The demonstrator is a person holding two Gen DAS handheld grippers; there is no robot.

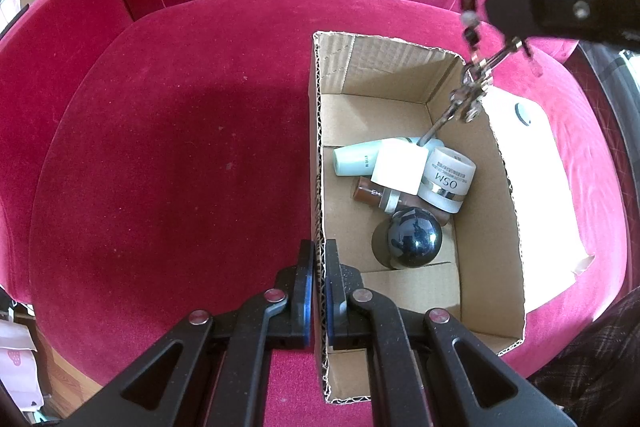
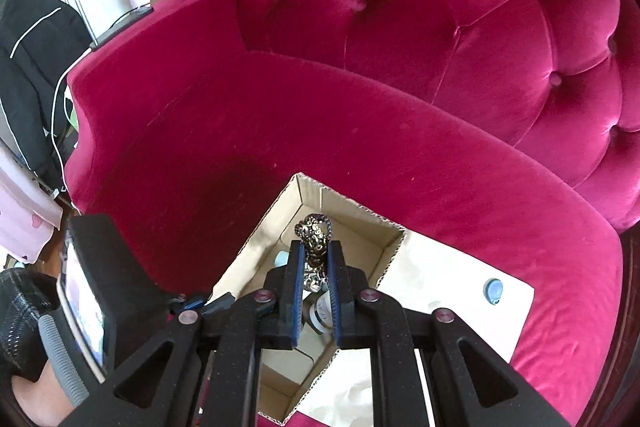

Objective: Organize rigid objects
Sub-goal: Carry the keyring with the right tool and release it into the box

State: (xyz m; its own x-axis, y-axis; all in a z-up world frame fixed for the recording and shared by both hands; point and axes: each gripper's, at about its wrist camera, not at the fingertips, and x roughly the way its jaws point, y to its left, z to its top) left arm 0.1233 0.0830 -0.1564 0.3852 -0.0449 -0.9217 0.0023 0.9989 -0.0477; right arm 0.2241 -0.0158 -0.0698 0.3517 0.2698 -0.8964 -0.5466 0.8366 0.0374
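Left wrist view: the left tool (image 1: 318, 291) is clamped on the near wall of the open brown cardboard box (image 1: 496, 195) sitting on the crimson velvet armchair seat (image 1: 168, 147), pinning it in place. Inside lie a glossy black ball (image 1: 414, 237), a white round jar with silver band (image 1: 450, 181), a pale green tube (image 1: 356, 159), a brown bottle (image 1: 370, 193) and a white cube (image 1: 400, 165). The right tool (image 1: 486, 7) hangs above the box's far corner, a dark metal beaded chain (image 1: 468, 95) dangling from it into the box.

Right wrist view: the right tool (image 2: 314, 267) is closed narrow on the chain (image 2: 314, 235), bunched between its pads over the box (image 2: 394, 243).

The chain looks light and limp — it will swing and slip, so a bunched grip suits it. The jar and bottle may be fragile.
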